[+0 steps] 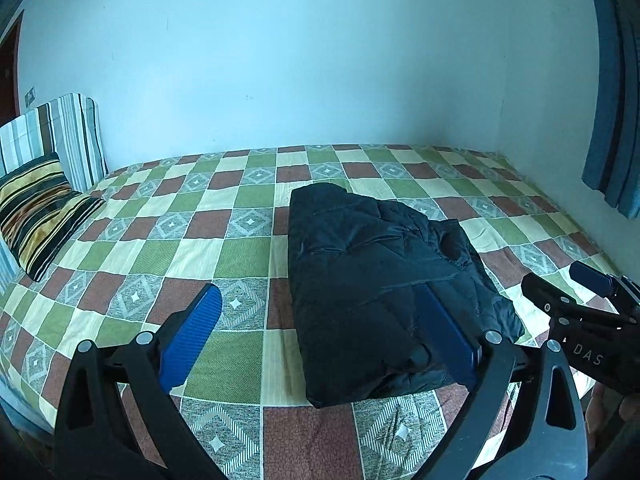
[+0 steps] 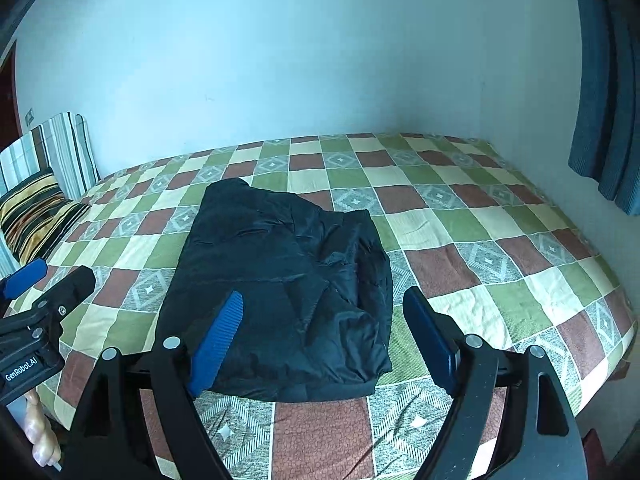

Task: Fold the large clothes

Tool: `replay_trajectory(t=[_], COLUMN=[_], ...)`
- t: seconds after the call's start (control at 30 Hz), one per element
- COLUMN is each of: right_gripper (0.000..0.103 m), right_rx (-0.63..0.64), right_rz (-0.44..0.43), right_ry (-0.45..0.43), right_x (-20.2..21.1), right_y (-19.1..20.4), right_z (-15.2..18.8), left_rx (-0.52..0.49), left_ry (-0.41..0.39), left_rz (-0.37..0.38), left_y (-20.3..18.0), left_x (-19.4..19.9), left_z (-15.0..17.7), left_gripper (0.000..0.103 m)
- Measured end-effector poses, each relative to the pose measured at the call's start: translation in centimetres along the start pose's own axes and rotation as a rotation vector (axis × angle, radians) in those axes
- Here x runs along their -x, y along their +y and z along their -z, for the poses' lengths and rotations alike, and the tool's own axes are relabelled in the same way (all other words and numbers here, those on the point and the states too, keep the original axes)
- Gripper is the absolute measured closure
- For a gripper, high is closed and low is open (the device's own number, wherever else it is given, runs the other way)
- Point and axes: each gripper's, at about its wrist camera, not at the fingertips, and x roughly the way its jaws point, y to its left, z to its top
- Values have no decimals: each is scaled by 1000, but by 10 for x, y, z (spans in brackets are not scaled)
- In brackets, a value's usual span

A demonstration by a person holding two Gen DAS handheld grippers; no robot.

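A black padded jacket point(image 1: 380, 276) point(image 2: 288, 280) lies folded into a compact bundle on the checked bedspread point(image 1: 160, 248) point(image 2: 480, 248). My left gripper point(image 1: 320, 296) hovers above the bundle's near left part, open, with nothing between its blue pads. My right gripper point(image 2: 324, 300) hangs over the bundle's near right edge, also open and holding nothing. Each gripper shows in the other's view: the right one point(image 1: 576, 300) at the right border, the left one point(image 2: 44, 296) at the left border.
A striped cushion point(image 1: 38, 212) point(image 2: 34, 216) and a striped pillow point(image 1: 68, 136) rest at the bed's left end against the pale wall. A blue curtain point(image 1: 616, 120) point(image 2: 604, 100) hangs at the right. A person's fingers point(image 2: 42, 432) show at lower left.
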Motion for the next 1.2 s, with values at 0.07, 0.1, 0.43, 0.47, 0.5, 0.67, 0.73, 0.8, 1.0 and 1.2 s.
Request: replay_trajectory(t=[0.07,0.1,0.43,0.47,0.5,0.67,0.73,0.8,1.0,1.2], right_gripper=[22,22,22,22,22,22,22,22,22,22], right_rx=[2,2,2,3,3,3,3,3,3,2], right_rz=[-3,-5,-10,-11,-11,-11,-11,-11,-11,-11], right_ry=[-3,-6,-25,-24,-24,-23,-23,-23,-26,-26], right_x=[2,4,12,12,12,13,12,12,14,14], right_y=[1,1,3,2,2,2,2,2,2,3], right_z=[1,1,2,2,2,2,2,2,2,2], left_rx=[2,7,39,37,35,36,36,34,33,32], left_ry=[-7,-9,-5,-8,-10,-8,-8,-9,-9,-13], left_rz=[-7,-7,25,23,21,23,23,19,15,16], left_y=[0,0,1,0,0,0,-1,-1,-1,-1], left_x=[3,4,11,12,12,12,12,12,13,15], left_z=[0,0,1,1,1,2,2,2,2,2], left_gripper=[5,5,5,5,5,5,4,4,4,4])
